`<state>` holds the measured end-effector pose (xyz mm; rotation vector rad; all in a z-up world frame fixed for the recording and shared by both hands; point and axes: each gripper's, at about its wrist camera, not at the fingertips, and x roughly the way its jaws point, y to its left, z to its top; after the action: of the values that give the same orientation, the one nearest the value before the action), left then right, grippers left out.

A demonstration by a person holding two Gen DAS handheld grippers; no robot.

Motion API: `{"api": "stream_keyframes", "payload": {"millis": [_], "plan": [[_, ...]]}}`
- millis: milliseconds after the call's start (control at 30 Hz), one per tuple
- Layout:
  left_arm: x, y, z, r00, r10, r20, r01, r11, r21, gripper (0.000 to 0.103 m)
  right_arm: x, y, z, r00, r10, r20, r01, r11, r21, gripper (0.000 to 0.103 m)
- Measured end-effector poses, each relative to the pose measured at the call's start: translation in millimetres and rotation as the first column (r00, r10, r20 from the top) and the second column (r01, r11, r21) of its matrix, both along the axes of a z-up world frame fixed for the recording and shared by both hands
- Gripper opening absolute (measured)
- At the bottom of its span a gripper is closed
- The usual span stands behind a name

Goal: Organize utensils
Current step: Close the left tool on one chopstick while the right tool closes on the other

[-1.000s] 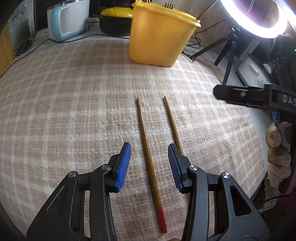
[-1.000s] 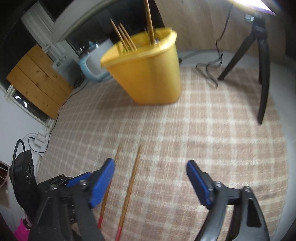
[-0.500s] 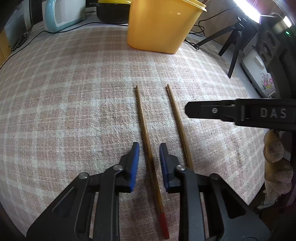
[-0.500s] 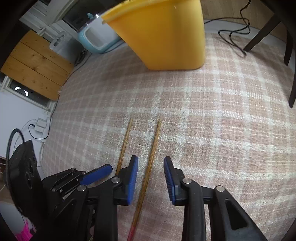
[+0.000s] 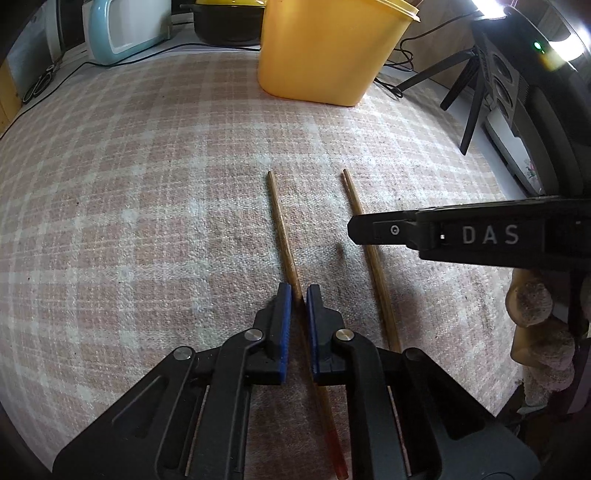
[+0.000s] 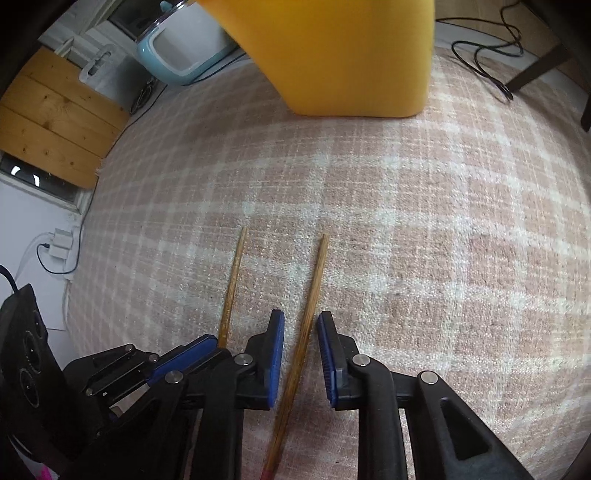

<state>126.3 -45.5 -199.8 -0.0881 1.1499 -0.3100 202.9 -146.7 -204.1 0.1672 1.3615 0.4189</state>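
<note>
Two wooden chopsticks with red ends lie side by side on the plaid cloth [image 5: 147, 192]. My left gripper [image 5: 298, 295] points down over the left chopstick [image 5: 282, 236]; its jaws are closing, and the blue pads press the stick between them. The right chopstick [image 5: 380, 284] lies beside it, partly crossed by the black body of my right gripper [image 5: 480, 236]. In the right wrist view my right gripper [image 6: 301, 325] straddles the right chopstick [image 6: 314, 288]. Its jaws are closing, with a gap left on each side of the stick. The yellow bucket [image 5: 321, 48] stands beyond the chopsticks.
A pale blue appliance [image 5: 122, 33] and a black pot with a yellow lid [image 5: 229, 18] stand at the back. Black tripod legs [image 5: 469, 103] and cables [image 6: 484, 55] are at the back right. The cloth's edge runs close on the right. A wooden panel [image 6: 55, 118] is at the left.
Both pairs of jaws have narrowed around their chopsticks. The right gripper came down and nearer to the cloth, tipping downward, so the bucket's rim left its view. The left gripper stayed in place.
</note>
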Motion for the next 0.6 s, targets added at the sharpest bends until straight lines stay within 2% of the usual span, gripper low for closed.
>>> {"api": "stream_keyframes", "payload": {"millis": [67, 133, 433, 600], "plan": [[0.4, -0.5, 0.2, 1.000, -0.002, -0.001, 0.002, 1.000, 0.001, 0.007, 0.9, 7.0, 0.5, 1.000, 0.019, 0.012, -0.019, 0.999, -0.034, 0.014], [0.3, 1.0, 0.8, 1.000, -0.003, -0.001, 0.003, 1.000, 0.008, 0.006, 0.0, 13.2, 1.1, 0.999, 0.043, 0.030, -0.040, 0.995, -0.086, 0.006], [10.8, 7.9, 1.3, 1.000, 0.000, -0.022, 0.001, 0.999, 0.042, 0.007, 5.2, 9.2, -0.9, 0.998, 0.066, 0.018, -0.065, 0.994, -0.087, 0.004], [21.7, 5.0, 0.7, 1.000, -0.020, 0.002, 0.020, 0.999, 0.045, 0.006, 7.1, 13.0, 0.7, 0.995, 0.089, 0.033, -0.085, 0.990, -0.112, 0.004]]}}
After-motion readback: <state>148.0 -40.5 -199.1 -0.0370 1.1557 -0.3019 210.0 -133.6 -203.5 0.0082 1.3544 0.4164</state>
